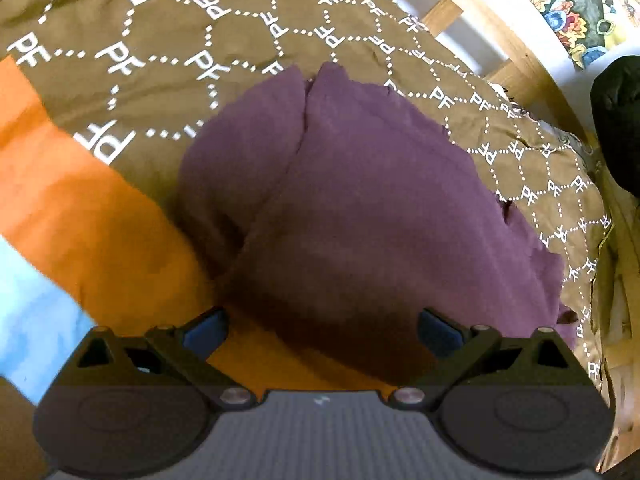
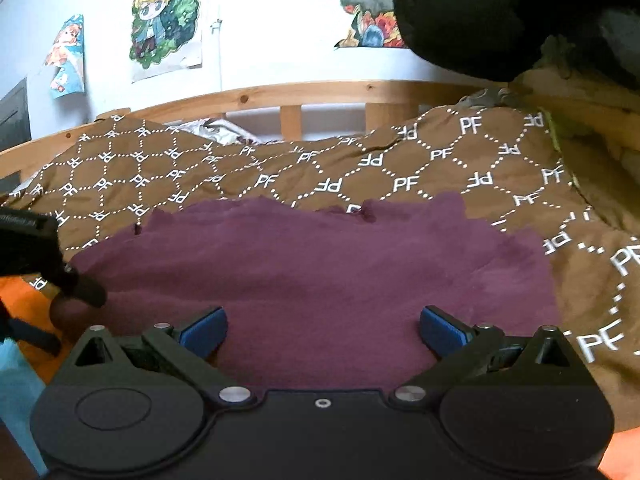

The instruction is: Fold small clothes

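Note:
A purple garment lies folded on a brown bedspread printed with white PF letters. It also shows in the right wrist view. My left gripper is open, its blue pads just above the garment's near edge. My right gripper is open over the garment's near side, holding nothing. The left gripper's black finger shows at the left of the right wrist view, beside the garment's left edge.
An orange cloth and a light blue cloth lie to the left of the garment. A wooden bed rail runs behind the bedspread. A black bundle sits at the far right. Posters hang on the wall.

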Tool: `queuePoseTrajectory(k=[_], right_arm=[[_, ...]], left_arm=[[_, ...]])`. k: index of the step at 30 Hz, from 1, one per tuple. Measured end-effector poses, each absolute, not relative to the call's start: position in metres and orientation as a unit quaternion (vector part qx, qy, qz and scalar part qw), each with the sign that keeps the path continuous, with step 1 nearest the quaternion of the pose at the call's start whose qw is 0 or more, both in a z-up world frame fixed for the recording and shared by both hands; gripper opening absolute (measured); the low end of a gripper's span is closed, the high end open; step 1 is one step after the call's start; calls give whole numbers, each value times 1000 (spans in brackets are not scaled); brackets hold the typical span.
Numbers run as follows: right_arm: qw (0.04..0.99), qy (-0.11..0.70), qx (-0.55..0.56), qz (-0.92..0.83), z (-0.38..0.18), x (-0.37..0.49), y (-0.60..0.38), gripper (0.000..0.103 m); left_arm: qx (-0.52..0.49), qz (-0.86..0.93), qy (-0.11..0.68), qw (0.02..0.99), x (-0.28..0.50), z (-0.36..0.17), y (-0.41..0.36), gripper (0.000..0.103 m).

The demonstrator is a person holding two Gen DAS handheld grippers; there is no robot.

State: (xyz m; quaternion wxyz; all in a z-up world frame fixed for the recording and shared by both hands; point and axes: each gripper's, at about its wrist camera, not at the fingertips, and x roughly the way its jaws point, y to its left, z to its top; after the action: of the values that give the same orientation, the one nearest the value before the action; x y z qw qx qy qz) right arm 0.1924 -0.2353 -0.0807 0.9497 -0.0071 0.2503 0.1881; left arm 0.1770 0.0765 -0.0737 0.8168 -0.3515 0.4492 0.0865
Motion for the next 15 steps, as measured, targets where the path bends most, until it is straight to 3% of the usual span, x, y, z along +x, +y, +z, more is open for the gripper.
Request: queuePoseTrajectory(k=[5, 9, 15], right_arm=[[948, 258, -17, 185, -90, 194, -229, 102], [948, 255, -24, 189, -94, 195, -228, 102], [946, 258, -19, 195, -96, 196, -231, 102]], left_arm=[[-343, 88, 438, 827, 188, -76, 69, 101], [-303, 105, 442, 838, 190, -76, 63, 92], [-363, 132, 410, 826, 177, -78, 79, 75]])
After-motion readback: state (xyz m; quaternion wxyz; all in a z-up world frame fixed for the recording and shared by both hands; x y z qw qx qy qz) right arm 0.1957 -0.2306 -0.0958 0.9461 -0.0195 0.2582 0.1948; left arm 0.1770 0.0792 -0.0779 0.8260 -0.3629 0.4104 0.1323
